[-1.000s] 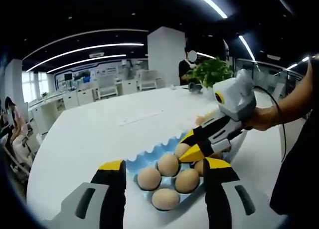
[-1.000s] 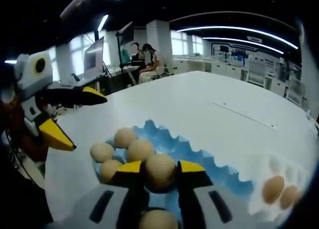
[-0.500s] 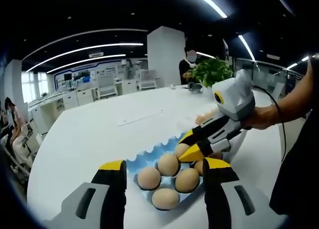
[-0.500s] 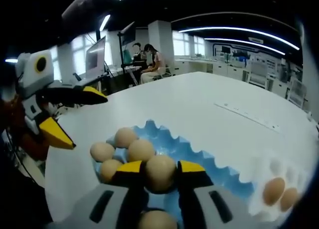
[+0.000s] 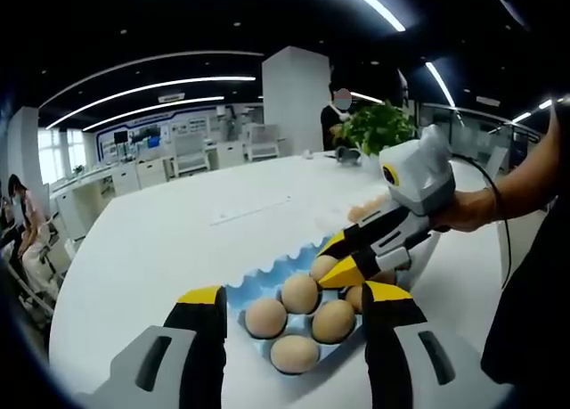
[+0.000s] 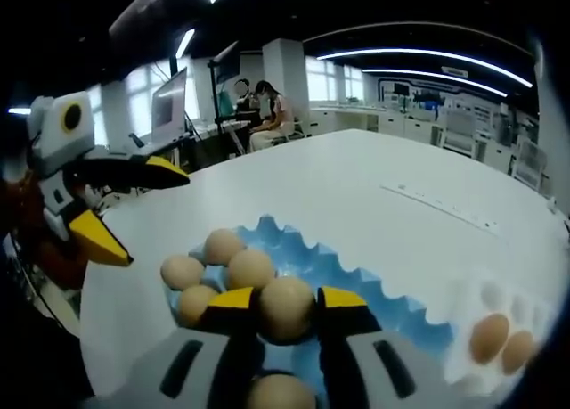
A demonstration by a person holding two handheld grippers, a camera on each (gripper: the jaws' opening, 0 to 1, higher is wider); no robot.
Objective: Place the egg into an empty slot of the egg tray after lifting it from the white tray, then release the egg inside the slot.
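The right gripper (image 6: 286, 299) pinches a smooth tan egg (image 6: 286, 307) (matte, unmarked) over the blue egg tray (image 6: 356, 284); the left gripper (image 5: 294, 295) hangs open.

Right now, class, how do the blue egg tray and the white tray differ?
The blue egg tray has a jagged, scalloped edge; the white tray looks smoother. The blue egg tray holds at least six eggs, one gripped by the right gripper; the white tray holds two. Both sit on the white table.
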